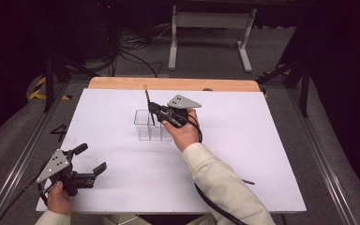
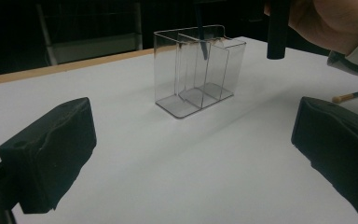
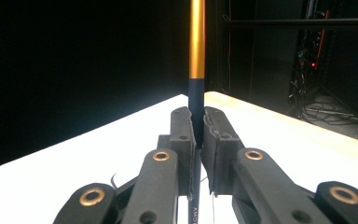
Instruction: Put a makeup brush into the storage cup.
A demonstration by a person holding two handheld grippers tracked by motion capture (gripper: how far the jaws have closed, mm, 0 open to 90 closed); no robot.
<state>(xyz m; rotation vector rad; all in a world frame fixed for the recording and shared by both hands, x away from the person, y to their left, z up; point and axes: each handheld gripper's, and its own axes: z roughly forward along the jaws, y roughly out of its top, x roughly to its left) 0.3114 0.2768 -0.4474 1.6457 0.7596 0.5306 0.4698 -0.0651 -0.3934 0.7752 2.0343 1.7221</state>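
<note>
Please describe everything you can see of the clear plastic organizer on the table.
The clear plastic organizer is a small transparent box, open at the top, with inner walls dividing it into compartments. It stands upright on the white table, near its middle. Brownish marks stain its upper rim. A dark brush, held upright by the right gripper, reaches down into it; whether the brush touches the box cannot be told.

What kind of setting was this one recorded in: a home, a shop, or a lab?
Most likely a lab or recording workspace. A white sheet covers the wooden table, which sits inside a metal frame. Loose cables lie on the grey floor beyond, beside the white desk legs, in dark surroundings.
</note>
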